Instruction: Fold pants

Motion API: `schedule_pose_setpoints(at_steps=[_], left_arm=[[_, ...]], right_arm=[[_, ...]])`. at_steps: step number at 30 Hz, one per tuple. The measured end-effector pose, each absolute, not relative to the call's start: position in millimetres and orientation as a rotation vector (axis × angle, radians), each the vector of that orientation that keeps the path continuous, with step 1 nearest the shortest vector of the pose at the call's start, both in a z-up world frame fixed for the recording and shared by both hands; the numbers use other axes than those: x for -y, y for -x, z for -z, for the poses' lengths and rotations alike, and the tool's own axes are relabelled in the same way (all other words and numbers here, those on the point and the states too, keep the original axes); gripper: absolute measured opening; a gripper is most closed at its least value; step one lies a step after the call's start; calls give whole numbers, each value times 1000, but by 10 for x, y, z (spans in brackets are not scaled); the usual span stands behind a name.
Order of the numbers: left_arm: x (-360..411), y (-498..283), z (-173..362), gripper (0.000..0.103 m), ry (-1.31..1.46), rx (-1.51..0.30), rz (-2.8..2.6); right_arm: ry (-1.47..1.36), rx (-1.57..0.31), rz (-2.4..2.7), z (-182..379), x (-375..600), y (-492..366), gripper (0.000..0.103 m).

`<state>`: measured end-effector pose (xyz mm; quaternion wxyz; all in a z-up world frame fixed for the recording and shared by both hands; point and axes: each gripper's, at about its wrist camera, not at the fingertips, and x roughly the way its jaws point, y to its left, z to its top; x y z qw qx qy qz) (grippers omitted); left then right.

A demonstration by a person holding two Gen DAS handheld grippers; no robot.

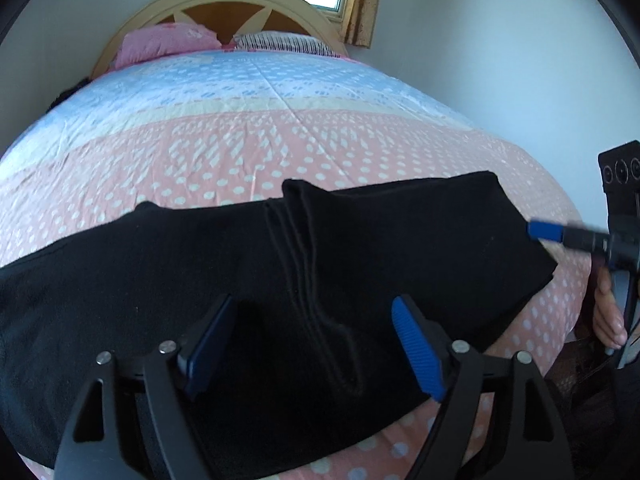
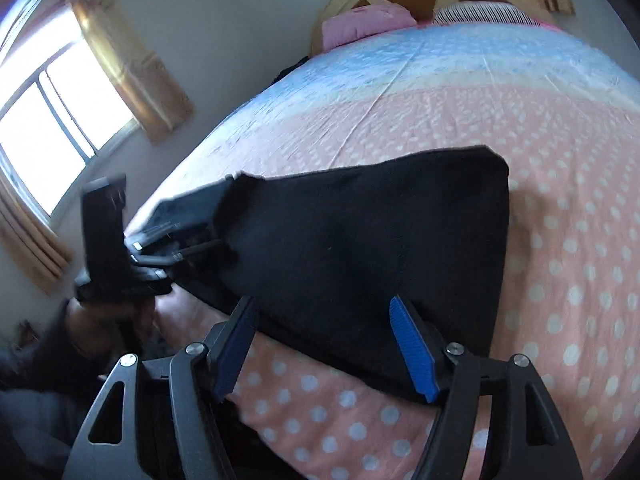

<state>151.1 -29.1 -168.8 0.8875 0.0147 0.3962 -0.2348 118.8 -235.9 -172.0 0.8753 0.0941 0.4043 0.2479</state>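
Two hand-held grippers with blue ribbed finger pads hover over a pair of black, soft fleece-like pants (image 1: 200, 264) lying across the near part of a bed with a pink, white-dotted and pale blue sheet (image 1: 260, 128); the pants appear partly folded, with a stack of layered edges showing as parallel ridges near the middle in the left wrist view and one end forming a neat squared-off corner in the right wrist view; by my judgement, at least one fold is done and a further fold or a final tidy-up remains; the left hand-held gripper (image 1: 312, 350) sits low over the near edge of the pants, jaws spread wide, gripping nothing, the ridged layers lying between and just ahead of its fingers; the right hand-held gripper (image 2: 324, 346) is likewise wide apart and empty, poised above the near edge of the folded end; a pink pillow (image 1: 164, 42) and a striped pillow (image 1: 280, 43) rest at the wooden headboard (image 1: 224, 4), well apart from the pants.
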Motion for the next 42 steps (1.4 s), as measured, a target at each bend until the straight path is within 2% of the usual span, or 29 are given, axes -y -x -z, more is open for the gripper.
schedule_pose_setpoints(at_steps=[5,7,10,13,14,19,27,33,36,40,42], left_arm=[[249,-1590,1552,83,17,-805,491],[222,-1660,1470,87,12,-779,471],[168,-1856,1440,89,-16,-766,385],[153,-2034,1591,90,-16,-849,354],[164,-2065,1679,90,-22,-895,357],[52,-1948,1641,93,7,-855,373],[-962,-1661,1207,93,11,-714,195],[-2098,-1552,1359,93,109,-742,-19],[-2433,-1526,1543,90,206,-762,-45],[-2652,-1517,1804,75,299,-799,-50],[-2697,-1513,1896,73,366,-802,-26]], right_arm=[[-266,-792,-588,1497,2216,-1189,69],[-262,-778,-643,1461,2014,-1217,69],[-215,-803,-689,1553,1686,-1251,69],[-138,-872,-664,1821,1391,-1368,70],[-115,-846,-661,1827,1356,-1359,70],[-138,-812,-711,1699,1443,-1231,70],[-239,-708,-699,1570,1641,-1150,70],[-237,-675,-676,1565,1638,-1126,70],[-240,-679,-658,1598,1640,-1110,70],[-260,-684,-651,1633,1675,-1109,70],[-258,-682,-650,1635,1671,-1102,70]])
